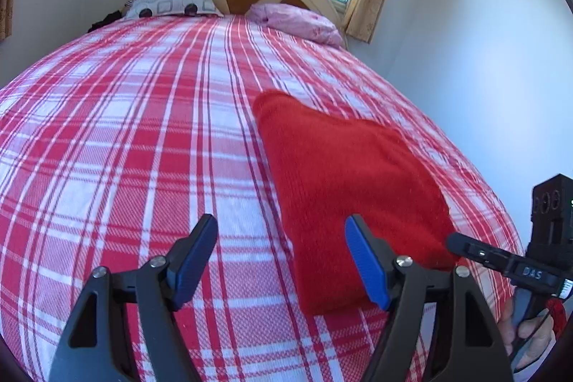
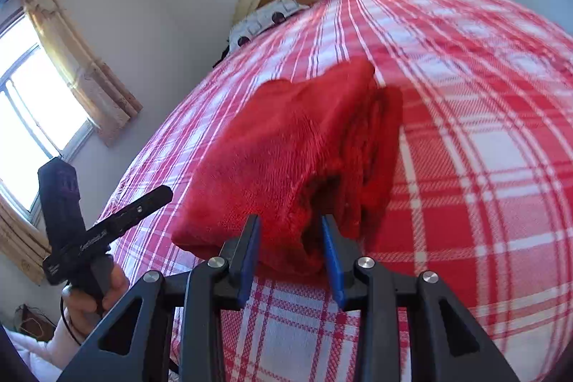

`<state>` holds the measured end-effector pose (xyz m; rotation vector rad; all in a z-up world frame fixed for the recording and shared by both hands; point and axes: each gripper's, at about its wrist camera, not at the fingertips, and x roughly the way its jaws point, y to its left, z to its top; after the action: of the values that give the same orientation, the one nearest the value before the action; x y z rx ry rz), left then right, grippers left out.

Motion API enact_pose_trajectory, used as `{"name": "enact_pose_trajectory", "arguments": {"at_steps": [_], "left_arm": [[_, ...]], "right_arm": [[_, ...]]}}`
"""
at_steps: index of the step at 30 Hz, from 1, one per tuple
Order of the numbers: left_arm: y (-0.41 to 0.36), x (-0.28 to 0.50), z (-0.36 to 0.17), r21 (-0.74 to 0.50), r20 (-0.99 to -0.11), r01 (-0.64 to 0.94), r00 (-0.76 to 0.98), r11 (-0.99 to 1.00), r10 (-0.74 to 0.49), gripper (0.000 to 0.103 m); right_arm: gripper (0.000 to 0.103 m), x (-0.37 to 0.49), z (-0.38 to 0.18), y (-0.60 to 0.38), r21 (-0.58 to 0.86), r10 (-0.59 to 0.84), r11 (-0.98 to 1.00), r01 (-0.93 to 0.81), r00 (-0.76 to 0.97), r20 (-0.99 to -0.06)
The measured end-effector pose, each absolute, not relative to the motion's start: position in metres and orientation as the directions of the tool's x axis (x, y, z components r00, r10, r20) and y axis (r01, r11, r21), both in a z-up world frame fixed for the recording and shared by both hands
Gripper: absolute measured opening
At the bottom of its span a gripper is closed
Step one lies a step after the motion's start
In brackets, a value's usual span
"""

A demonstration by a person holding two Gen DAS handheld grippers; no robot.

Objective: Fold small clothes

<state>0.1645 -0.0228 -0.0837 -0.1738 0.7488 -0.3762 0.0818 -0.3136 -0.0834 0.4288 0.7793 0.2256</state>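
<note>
We see the folded red garment [image 1: 343,188] lying on the plaid bed [image 1: 125,131], the right gripper [image 2: 290,224] pinching its near edge. Our left gripper [image 1: 283,228] hangs wide apart beside it; pillows [image 1: 297,22] sit by the headboard.

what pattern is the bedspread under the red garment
Red and white plaid bedspread, clearest in the left wrist view; the folded red garment lies on it.
</note>
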Motion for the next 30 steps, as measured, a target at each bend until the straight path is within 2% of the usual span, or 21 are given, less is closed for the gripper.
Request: {"name": "enact_pose_trajectory", "arguments": {"at_steps": [5,6,7,12,14,19,24,28,30], "left_arm": [[-0.023,0.161,-0.087,-0.237,-0.656,0.276,0.662,0.931,-0.363,0.076],[-0.023,0.162,-0.088,-0.235,-0.660,0.278,0.658,0.932,-0.363,0.076],[-0.023,0.163,-0.088,-0.240,-0.665,0.280,0.651,0.930,-0.367,0.076],[-0.026,0.165,-0.093,-0.257,-0.683,0.291,0.620,0.922,-0.386,0.076],[-0.031,0.163,-0.095,-0.231,-0.689,0.302,0.620,0.925,-0.374,0.076],[-0.048,0.157,-0.108,-0.125,-0.719,0.321,0.622,0.939,-0.309,0.079],[-0.043,0.152,-0.104,-0.089,-0.721,0.342,0.626,0.935,-0.298,0.080],[-0.025,0.159,-0.076,-0.114,-0.701,0.331,0.641,0.937,-0.312,0.080],[-0.021,0.169,-0.062,-0.115,-0.675,0.313,0.672,0.943,-0.305,0.084]], "right_arm": [[0.035,0.084,-0.097,-0.306,0.390,0.309,0.920,-0.041,0.688,-0.656],[0.027,0.082,-0.097,-0.305,0.390,0.313,0.920,-0.045,0.684,-0.660],[0.006,0.084,-0.098,-0.304,0.380,0.310,0.924,-0.044,0.668,-0.676],[0.005,0.077,-0.093,-0.314,0.325,0.240,0.946,0.001,0.672,-0.701],[0.005,0.076,-0.094,-0.323,0.309,0.215,0.951,0.026,0.663,-0.717],[0.006,0.068,-0.108,-0.333,0.388,0.266,0.920,0.046,0.653,-0.709],[0.007,0.064,-0.097,-0.328,0.320,0.239,0.947,0.014,0.633,-0.736],[0.010,0.060,-0.054,-0.334,0.239,0.182,0.971,-0.024,0.722,-0.668],[0.010,0.069,-0.032,-0.334,0.201,0.161,0.979,-0.044,0.770,-0.617]]}}
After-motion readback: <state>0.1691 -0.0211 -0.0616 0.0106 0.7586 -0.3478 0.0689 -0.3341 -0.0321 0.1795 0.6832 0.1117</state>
